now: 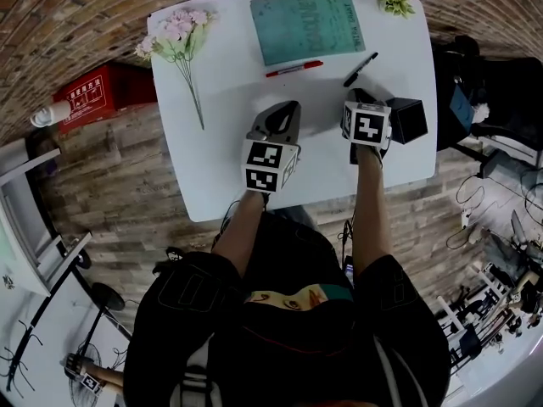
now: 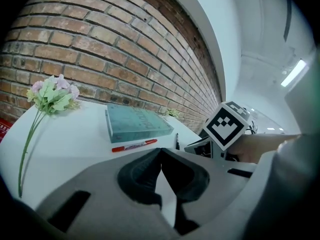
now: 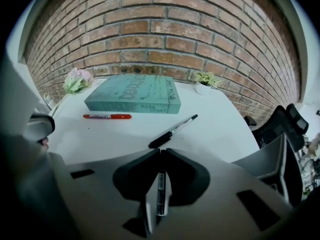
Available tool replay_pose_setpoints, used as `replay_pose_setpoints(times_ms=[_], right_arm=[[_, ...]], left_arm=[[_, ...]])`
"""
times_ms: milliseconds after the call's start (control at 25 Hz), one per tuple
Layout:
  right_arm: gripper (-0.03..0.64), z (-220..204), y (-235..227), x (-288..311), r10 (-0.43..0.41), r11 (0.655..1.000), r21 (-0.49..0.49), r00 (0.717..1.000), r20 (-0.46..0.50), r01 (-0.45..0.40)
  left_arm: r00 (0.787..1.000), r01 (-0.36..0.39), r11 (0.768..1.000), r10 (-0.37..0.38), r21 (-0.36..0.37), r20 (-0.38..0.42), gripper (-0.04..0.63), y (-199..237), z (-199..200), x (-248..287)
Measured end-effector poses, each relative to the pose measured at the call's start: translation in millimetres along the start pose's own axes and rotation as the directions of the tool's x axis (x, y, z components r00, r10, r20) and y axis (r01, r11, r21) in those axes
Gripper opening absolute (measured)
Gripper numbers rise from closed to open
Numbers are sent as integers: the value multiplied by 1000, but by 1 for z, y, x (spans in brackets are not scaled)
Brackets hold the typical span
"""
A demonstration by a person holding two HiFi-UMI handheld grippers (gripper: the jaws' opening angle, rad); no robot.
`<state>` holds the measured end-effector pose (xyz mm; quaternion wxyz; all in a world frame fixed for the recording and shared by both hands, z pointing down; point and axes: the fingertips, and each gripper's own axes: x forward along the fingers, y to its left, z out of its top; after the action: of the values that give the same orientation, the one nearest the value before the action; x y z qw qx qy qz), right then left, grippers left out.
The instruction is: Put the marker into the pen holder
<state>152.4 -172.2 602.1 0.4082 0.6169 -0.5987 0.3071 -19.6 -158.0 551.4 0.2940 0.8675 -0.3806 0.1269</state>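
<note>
Markers number three: one red marker [image 1: 293, 69] and two black. The loose black marker [image 1: 361, 69] lies tilted on the white table [image 1: 212, 168], at about one o'clock from the table's middle in the head view. The red one lies just left of it at twelve, and both are near the one teal book [image 1: 307, 25], further out at twelve. The held black marker [image 3: 160, 189] shows only in the right gripper view: the right gripper [image 3: 161, 154] has its jaws pinched on it, the barrel running down between the pads. One black pen holder [image 1: 409, 119] stands on the table just beside that gripper, at its three o'clock, and the held marker is outside it. The left gripper [image 2: 160, 151] has its jaws pressed together at the tips with nothing between them; it sits at nine o'clock from the right one. One bunch of flowers [image 1: 180, 36] lies at ten o'clock, and one small potted plant [image 1: 395, 3] stands at the one o'clock corner. One red box [image 1: 97, 91] sits on the floor off the table's nine o'clock side.
</note>
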Motion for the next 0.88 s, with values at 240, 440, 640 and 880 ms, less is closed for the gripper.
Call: replay_pose_setpoints(times_ms=[240, 440, 640, 880], right_arm=[[41, 4, 9, -30, 36, 999, 23, 992, 125, -39], [40, -6, 11, -58, 49, 997, 51, 976, 214, -62], [40, -16, 10, -94, 63, 992, 84, 945, 321, -95], [38, -33, 4, -136, 62, 979, 150, 900, 431, -139]], left_arm=[[999, -36, 999, 37, -5, 40, 8, 2, 8, -11], [996, -43, 999, 42, 3, 73, 8, -10, 7, -24], [995, -35, 999, 33, 22, 98, 8, -33, 5, -36], [990, -16, 998, 8, 55, 142, 8, -67, 15, -44]])
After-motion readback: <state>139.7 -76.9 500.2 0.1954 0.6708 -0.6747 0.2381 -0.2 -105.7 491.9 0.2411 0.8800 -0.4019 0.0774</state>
